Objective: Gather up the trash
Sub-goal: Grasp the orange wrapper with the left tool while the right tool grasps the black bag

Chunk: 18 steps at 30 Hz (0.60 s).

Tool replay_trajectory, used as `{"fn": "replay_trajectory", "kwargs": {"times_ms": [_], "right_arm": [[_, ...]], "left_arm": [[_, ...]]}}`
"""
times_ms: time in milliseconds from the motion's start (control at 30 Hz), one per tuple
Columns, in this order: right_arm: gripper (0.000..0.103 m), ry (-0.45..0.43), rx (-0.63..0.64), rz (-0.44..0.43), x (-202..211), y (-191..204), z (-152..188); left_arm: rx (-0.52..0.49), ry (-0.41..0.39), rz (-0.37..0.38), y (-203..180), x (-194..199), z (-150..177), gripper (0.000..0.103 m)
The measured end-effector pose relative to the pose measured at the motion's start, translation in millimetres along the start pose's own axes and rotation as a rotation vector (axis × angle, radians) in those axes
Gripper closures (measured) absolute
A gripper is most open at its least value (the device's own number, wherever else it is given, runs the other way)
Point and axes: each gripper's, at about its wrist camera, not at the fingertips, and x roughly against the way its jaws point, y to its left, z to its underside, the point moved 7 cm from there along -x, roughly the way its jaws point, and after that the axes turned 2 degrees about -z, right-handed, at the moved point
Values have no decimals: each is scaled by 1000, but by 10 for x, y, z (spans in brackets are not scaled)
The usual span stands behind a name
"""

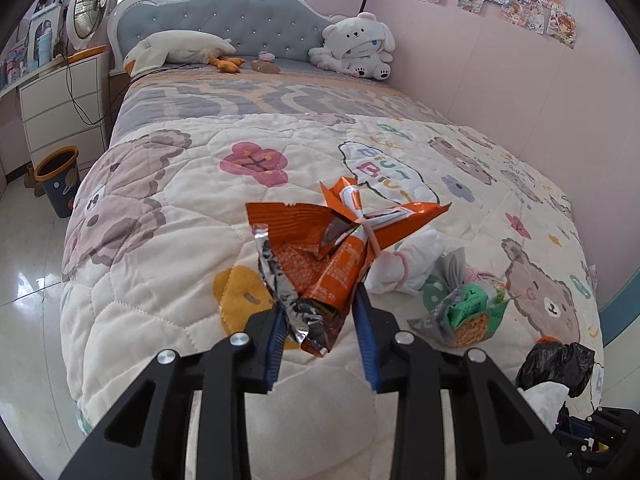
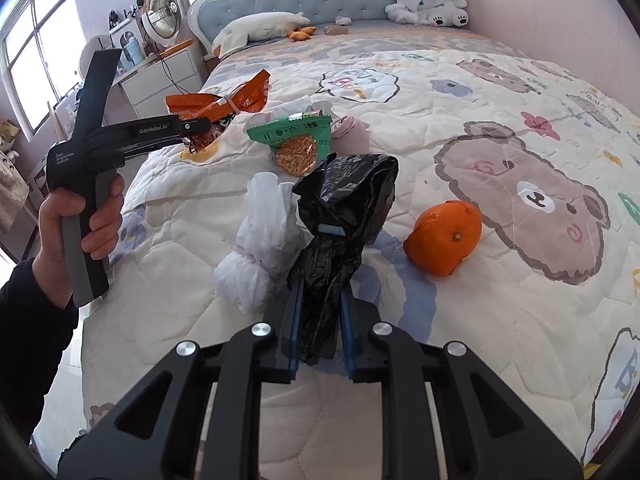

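I had the left tool [image 1: 320, 312] clamped on the orange wrapper [image 1: 340, 240] above the bed [image 1: 160, 240], the right tool [image 2: 318, 316] clamped on the black bag [image 2: 344, 208], and the bin [image 1: 58, 180] lay far left, nearer my left hand.

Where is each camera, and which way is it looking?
Left wrist: sits on the left gripper, looking up the bed to the headboard; its jaws pinch an orange wrapper.
Right wrist: sits on the right gripper, facing the same way; its jaws pinch a black bag; the left hand shows.
Both see the wrapper, green packet and plush bear.
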Motion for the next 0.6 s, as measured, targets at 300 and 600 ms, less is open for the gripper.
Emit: {"fn": "replay_trajectory", "kwargs": {"times_ms": [300,600], "right_arm": [[87,-59,-16,-9,391,35,39],[87,-124,-50,-13,906,-7,135]], "left_arm": [[2,-33,11,-98,470,56,73],[-24,-65,5,-228,985,182,73]]}}
